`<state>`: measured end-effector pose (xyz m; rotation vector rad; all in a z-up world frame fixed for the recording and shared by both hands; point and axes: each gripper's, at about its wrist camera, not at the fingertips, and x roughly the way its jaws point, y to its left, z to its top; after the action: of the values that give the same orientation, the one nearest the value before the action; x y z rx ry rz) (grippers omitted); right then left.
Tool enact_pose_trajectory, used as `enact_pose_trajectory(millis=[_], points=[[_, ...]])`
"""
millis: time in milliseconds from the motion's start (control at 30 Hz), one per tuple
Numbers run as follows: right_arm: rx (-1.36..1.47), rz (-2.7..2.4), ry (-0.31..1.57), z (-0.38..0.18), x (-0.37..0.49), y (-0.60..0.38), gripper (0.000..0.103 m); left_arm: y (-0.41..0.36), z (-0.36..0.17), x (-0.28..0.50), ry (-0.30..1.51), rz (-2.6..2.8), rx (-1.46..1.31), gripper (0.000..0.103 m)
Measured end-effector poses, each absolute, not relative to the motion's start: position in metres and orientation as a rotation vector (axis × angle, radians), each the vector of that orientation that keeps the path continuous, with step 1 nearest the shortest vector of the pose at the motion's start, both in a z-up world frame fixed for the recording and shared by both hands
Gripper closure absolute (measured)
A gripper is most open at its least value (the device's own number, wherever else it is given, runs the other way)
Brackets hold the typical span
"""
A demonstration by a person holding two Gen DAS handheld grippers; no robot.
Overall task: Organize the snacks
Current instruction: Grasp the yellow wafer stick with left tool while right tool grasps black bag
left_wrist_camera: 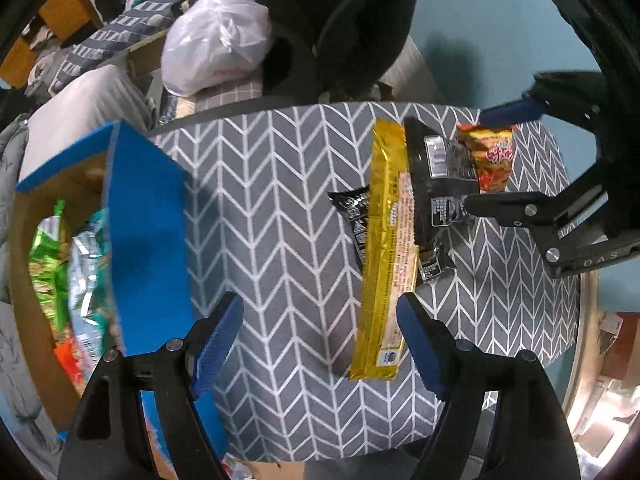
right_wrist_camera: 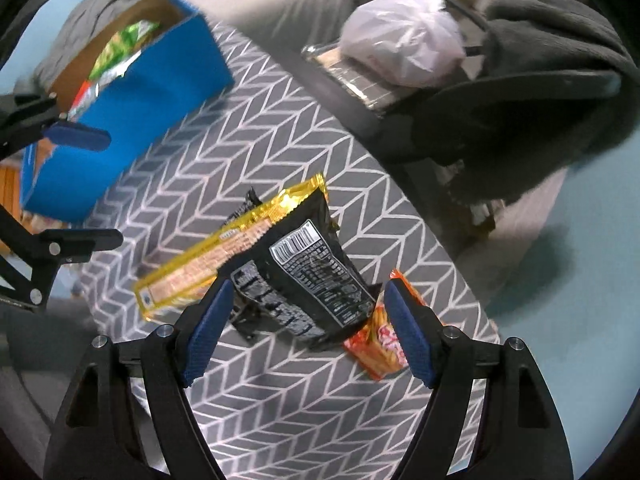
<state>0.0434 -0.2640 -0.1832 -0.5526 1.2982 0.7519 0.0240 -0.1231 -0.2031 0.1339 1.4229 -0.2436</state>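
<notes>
A long gold snack pack (left_wrist_camera: 386,248) (right_wrist_camera: 224,246) lies on the grey chevron table (left_wrist_camera: 280,208) (right_wrist_camera: 248,400). A black pack (left_wrist_camera: 444,178) (right_wrist_camera: 316,276) leans on it, with another black pack (left_wrist_camera: 354,212) (right_wrist_camera: 264,300) under it and an orange pack (left_wrist_camera: 492,156) (right_wrist_camera: 380,340) beside it. My left gripper (left_wrist_camera: 320,328) is open above the table, by the gold pack's near end. My right gripper (right_wrist_camera: 306,312) (left_wrist_camera: 476,160) is open, jaws either side of the black pack, not closed on it. A blue box (left_wrist_camera: 144,216) (right_wrist_camera: 140,92) holds several snack bags.
A white plastic bag (left_wrist_camera: 218,40) (right_wrist_camera: 404,40) sits on a surface behind the table. A dark office chair (left_wrist_camera: 360,20) (right_wrist_camera: 520,96) draped with cloth stands at the far edge. Bedding (left_wrist_camera: 80,100) lies beyond the blue box.
</notes>
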Motion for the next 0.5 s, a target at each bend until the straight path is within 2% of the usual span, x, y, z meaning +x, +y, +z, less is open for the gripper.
enact_pose_trajectory(millis=[500], points=[[-0.745, 0.936, 1.333, -0.233, 0.039, -0.253, 0.026, -0.137, -0.242, 0.022, 1.483, -0.234, 0.035, 0.023]])
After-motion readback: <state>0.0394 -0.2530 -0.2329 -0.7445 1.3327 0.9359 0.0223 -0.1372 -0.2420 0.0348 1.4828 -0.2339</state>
